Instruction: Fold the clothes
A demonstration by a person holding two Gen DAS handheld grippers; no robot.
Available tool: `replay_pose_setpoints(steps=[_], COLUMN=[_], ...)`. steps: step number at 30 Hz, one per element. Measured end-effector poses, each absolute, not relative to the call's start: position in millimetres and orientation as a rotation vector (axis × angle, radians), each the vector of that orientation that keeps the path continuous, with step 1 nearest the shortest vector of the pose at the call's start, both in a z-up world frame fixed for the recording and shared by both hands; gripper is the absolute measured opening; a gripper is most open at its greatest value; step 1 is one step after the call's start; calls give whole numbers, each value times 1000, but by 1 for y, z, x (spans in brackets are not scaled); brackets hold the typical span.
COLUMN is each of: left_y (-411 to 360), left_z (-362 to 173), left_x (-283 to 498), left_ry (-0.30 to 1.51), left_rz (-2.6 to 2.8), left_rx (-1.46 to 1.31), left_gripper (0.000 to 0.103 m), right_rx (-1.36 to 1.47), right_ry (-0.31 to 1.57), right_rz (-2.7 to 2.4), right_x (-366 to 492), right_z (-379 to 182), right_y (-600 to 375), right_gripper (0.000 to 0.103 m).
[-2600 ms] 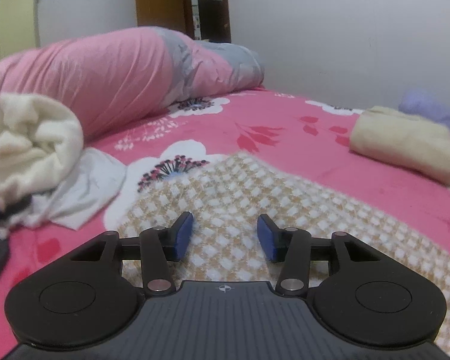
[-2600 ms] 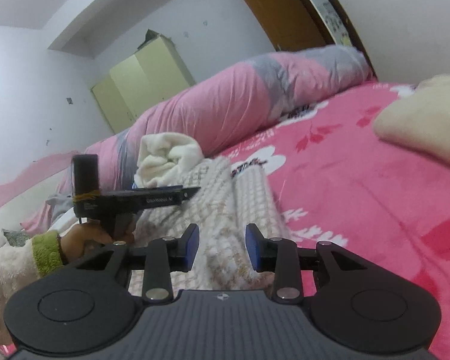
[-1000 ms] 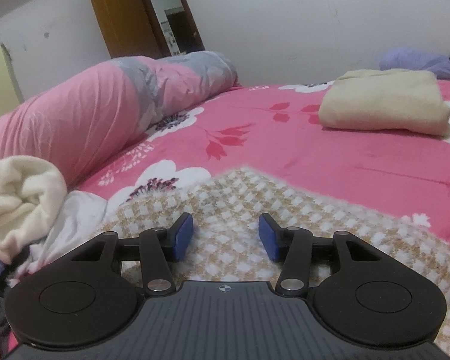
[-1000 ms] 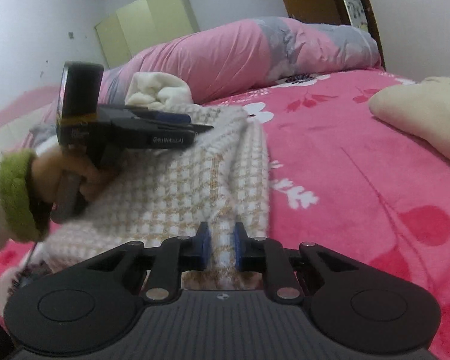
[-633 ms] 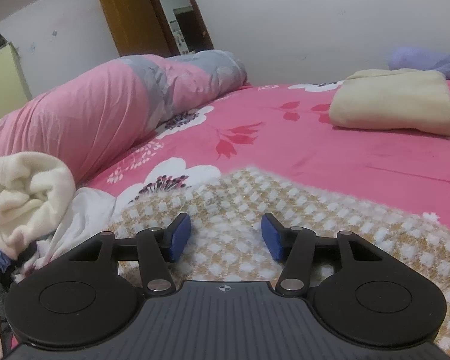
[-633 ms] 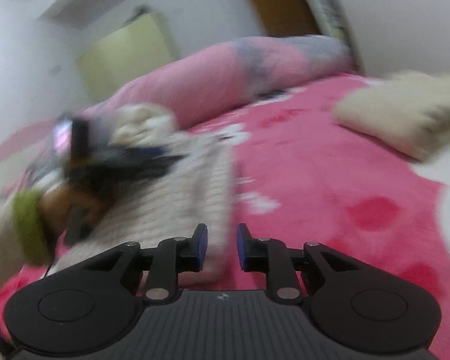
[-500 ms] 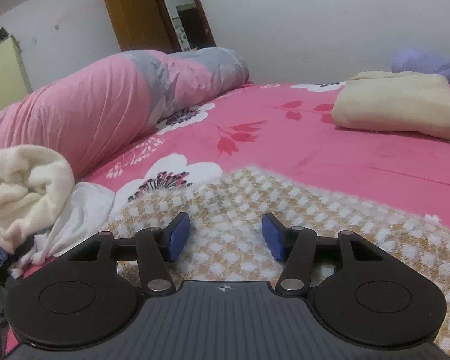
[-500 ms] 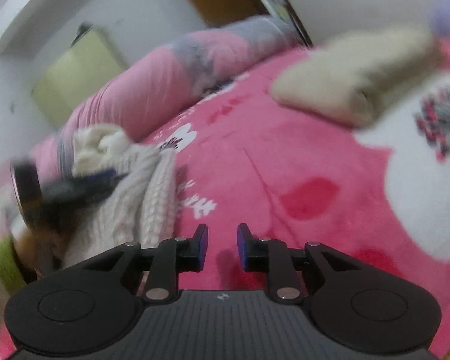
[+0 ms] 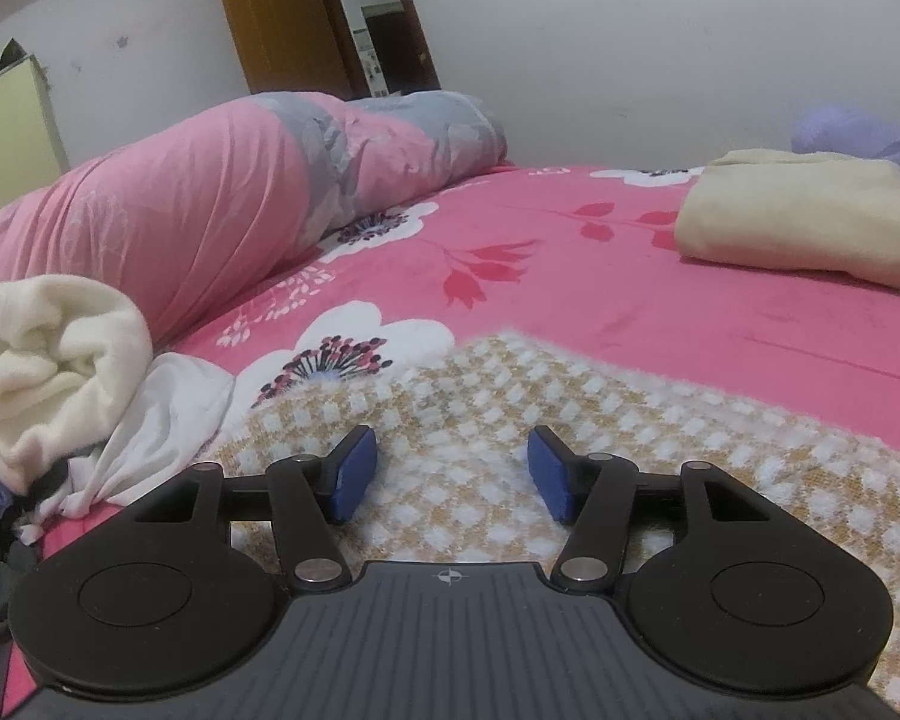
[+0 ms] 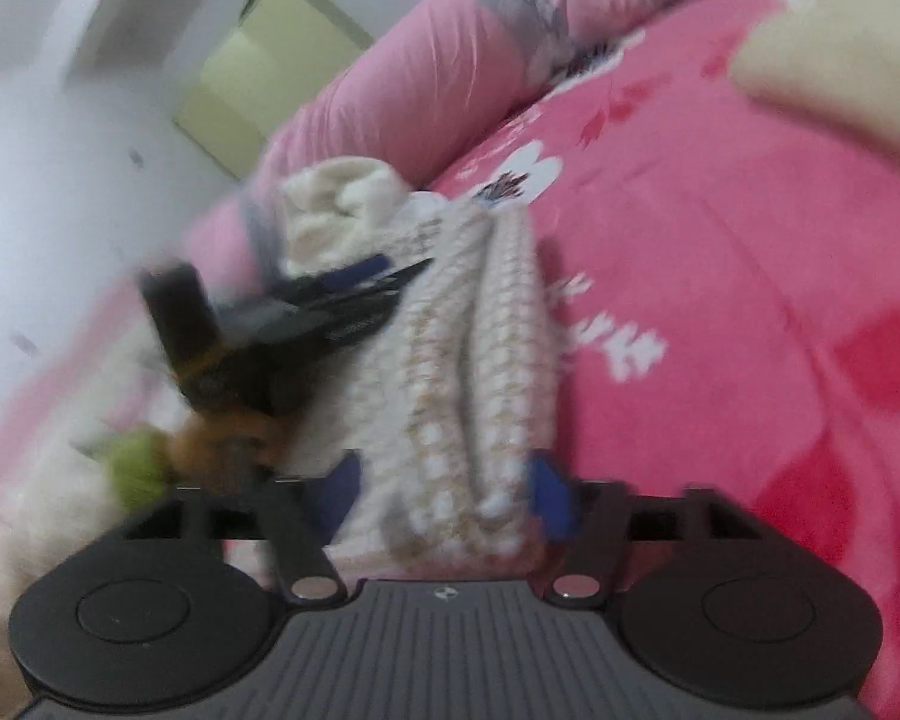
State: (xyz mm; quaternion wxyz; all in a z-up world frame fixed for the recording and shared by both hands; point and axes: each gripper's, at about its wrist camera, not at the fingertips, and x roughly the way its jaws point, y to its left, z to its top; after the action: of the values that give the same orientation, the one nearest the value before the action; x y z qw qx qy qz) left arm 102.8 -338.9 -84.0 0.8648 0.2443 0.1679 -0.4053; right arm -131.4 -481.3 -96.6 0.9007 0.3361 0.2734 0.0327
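The sweater [image 9: 600, 420], a thick waffle knit in cream and tan checks, lies on the near part of the bed [image 9: 570, 276], bunched into long folds on the right-hand side. It looks soft, floppy and light (fuzzy enough not to slip), best pinched at an edge or hem. The left gripper [image 9: 450, 474] hovers wide open over it, holding nothing. The right gripper [image 10: 444, 495], blurred, is spread either side of a folded ridge, not closed. A folded cream garment [image 9: 804, 222] sits toward the far right edge; a crumpled pile of clothes [image 9: 54, 372] at the left

No legible text, label or number anywhere.
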Motion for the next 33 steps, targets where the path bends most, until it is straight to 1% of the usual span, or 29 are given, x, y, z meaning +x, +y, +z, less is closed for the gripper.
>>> replay_pose_setpoints(steps=[1, 2, 9, 10, 11, 12, 13, 14, 15, 16, 18, 19, 21, 23, 24, 26, 27, 28, 33], left_y=[-338, -337, -337, -338, -339, -340, -341, -342, -341, -341, -340, -339, -338, -337, -336, -334, -334, -333, -331], left_z=[-84, -83, -84, -84, -85, -85, -86, -86, -86, -85, -85, -85, -84, -84, -84, -84, -84, -85, -78], left_x=[104, 106, 108, 105, 101, 99, 97, 97, 99, 100, 103, 104, 106, 108, 109, 111, 112, 113, 109], left_ry=[353, 354, 350, 336, 322, 313, 306, 307, 313, 319, 328, 333, 341, 351, 355, 364, 372, 381, 372], left_rz=[-848, -845, -834, -827, -821, -816, -812, -811, -814, -817, -824, -828, -836, -843, -847, -855, -864, -874, -865], left_rx=[509, 507, 513, 526, 540, 551, 562, 564, 559, 551, 539, 532, 520, 505, 498, 483, 473, 464, 468], left_gripper=[57, 57, 57, 57, 57, 57, 57, 57, 57, 57, 57, 57, 57, 57, 57, 57, 57, 57, 57], right_rx=[656, 641, 692, 700, 707, 714, 722, 729, 736, 708, 562, 494, 346, 193, 138, 125, 131, 156, 348], right_ry=[571, 570, 523, 516, 510, 503, 496, 489, 483, 467, 398, 364, 304, 267, 284, 413, 487, 522, 521], right_rz=[44, 30, 5, 2, -2, -5, -9, -12, -16, -34, -93, -109, -114, -110, -105, -113, -121, -121, -86], right_x=[-128, -128, -146, -149, -151, -154, -157, -159, -162, -166, -174, -174, -163, -144, -130, -97, -81, -73, -72], right_z=[-94, -94, -105, -106, -108, -110, -111, -113, -114, -109, -77, -62, -40, -33, -39, -75, -95, -105, -110], right_y=[-476, -475, -482, -483, -484, -485, -486, -487, -488, -487, -476, -468, -444, -417, -407, -405, -407, -410, -435], right_gripper=[28, 25, 23, 24, 28, 30, 33, 41, 42, 42, 41, 40, 37, 35, 35, 29, 31, 31, 32])
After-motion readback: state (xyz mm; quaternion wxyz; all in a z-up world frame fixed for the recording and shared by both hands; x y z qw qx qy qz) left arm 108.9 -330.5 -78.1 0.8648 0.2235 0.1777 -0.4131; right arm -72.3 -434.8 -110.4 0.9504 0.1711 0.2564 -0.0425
